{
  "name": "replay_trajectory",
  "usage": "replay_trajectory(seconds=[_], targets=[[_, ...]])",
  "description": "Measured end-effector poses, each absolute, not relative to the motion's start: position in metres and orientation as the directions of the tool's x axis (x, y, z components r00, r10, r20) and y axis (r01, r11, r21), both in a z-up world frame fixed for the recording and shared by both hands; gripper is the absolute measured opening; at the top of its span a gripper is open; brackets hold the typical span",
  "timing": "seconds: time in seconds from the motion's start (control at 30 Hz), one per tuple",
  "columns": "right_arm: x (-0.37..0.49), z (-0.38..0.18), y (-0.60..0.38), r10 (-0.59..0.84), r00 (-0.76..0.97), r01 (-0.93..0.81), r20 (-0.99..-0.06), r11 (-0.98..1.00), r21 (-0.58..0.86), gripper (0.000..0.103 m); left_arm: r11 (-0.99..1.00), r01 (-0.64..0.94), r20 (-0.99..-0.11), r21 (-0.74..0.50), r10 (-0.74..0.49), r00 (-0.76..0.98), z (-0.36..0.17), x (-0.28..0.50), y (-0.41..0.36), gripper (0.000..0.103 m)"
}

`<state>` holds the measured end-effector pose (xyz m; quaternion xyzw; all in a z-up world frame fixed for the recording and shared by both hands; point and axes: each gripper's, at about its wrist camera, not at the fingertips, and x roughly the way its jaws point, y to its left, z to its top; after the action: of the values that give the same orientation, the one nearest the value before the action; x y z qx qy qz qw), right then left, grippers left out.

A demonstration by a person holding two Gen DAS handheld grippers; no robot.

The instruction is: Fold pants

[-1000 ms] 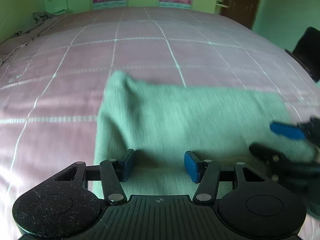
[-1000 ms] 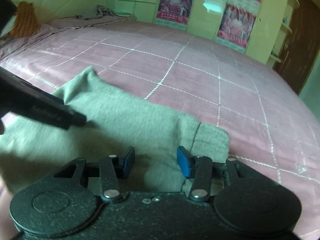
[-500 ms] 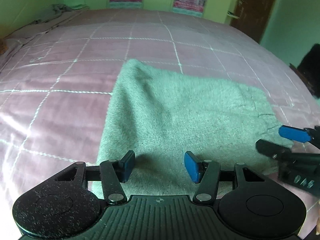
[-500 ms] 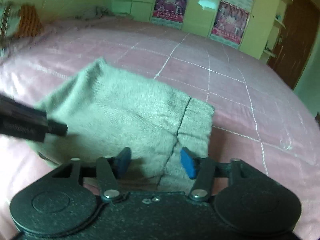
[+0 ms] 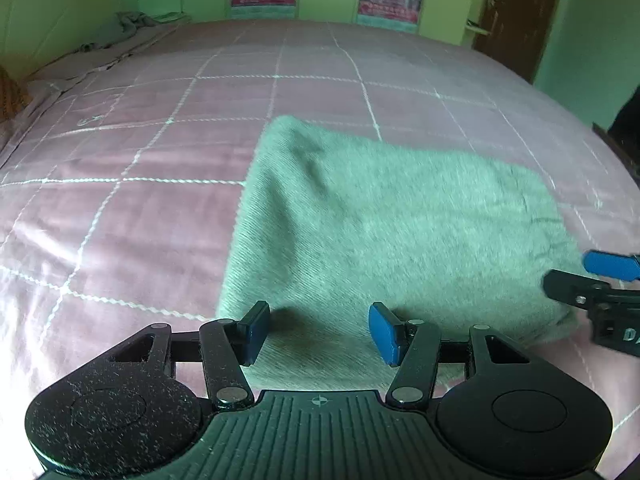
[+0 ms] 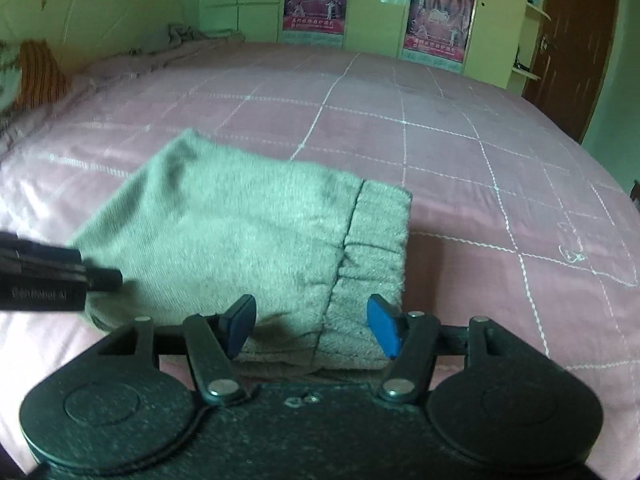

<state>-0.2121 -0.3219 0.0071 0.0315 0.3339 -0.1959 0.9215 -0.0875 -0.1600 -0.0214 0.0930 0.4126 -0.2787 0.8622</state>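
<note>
The grey-green pants [image 5: 384, 224] lie folded into a compact rectangle on the pink checked bed; in the right wrist view [image 6: 240, 232] the waistband [image 6: 376, 248] is at their right end. My left gripper [image 5: 318, 330] is open and empty, just above the near edge of the pants. My right gripper [image 6: 310, 322] is open and empty over the near waistband corner. The right gripper also shows at the right edge of the left wrist view [image 5: 600, 284], and the left one at the left edge of the right wrist view [image 6: 52, 280].
The pink bedspread [image 5: 160, 168] spreads far around the pants. Crumpled bedding [image 6: 180, 36] and an orange striped pillow [image 6: 38, 74] lie at the far left. Wardrobe doors with posters [image 6: 436, 20] and a brown door [image 6: 572, 40] stand behind the bed.
Both grippers have pulled back and risen a little from the pants, staying open. The pants lie still in the same folded shape.
</note>
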Motion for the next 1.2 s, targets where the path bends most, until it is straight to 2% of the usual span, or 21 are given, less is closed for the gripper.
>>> replay_trajectory(seconds=[0.03, 0.1, 0.17, 0.4, 0.63, 0.83, 0.97, 1.2], targets=[[-0.214, 0.011, -0.325, -0.335, 0.705, 0.389, -0.625, 0.920, -0.055, 0.063, 0.833, 0.547, -0.762, -0.077, -0.403, 0.506, -0.020, -0.084, -0.158, 0.056], [-0.218, 0.013, -0.332, -0.334, 0.701, 0.407, -0.630, 0.913, -0.031, 0.068, 0.847, 0.521, -0.769, -0.104, -0.401, 0.499, -0.019, -0.075, -0.151, 0.069], [-0.220, 0.012, -0.342, -0.319, 0.690, 0.424, -0.649, 0.906, 0.006, 0.070, 0.857, 0.499, -0.775, -0.125, -0.399, 0.490, -0.021, -0.067, -0.146, 0.075], [-0.225, -0.007, -0.362, -0.221, 0.684, 0.461, -0.696, 0.870, 0.177, 0.073, 0.844, 0.504, -0.804, -0.183, -0.423, 0.418, -0.041, -0.059, -0.144, 0.075], [-0.225, -0.008, -0.374, -0.179, 0.686, 0.458, -0.705, 0.859, 0.227, 0.074, 0.843, 0.448, -0.810, -0.299, -0.472, 0.348, -0.051, -0.041, -0.134, 0.075], [-0.225, -0.021, -0.394, -0.096, 0.685, 0.486, -0.722, 0.798, 0.355, 0.079, 0.824, 0.434, -0.808, -0.363, -0.511, 0.293, -0.062, -0.028, -0.137, 0.074], [-0.223, -0.030, -0.405, -0.057, 0.690, 0.497, -0.722, 0.762, 0.415, 0.084, 0.813, 0.435, -0.800, -0.388, -0.531, 0.278, -0.067, -0.022, -0.140, 0.074], [-0.217, -0.042, -0.417, -0.003, 0.708, 0.488, -0.706, 0.724, 0.487, 0.085, 0.806, 0.446, -0.795, -0.389, -0.538, 0.280, -0.072, -0.014, -0.148, 0.075]])
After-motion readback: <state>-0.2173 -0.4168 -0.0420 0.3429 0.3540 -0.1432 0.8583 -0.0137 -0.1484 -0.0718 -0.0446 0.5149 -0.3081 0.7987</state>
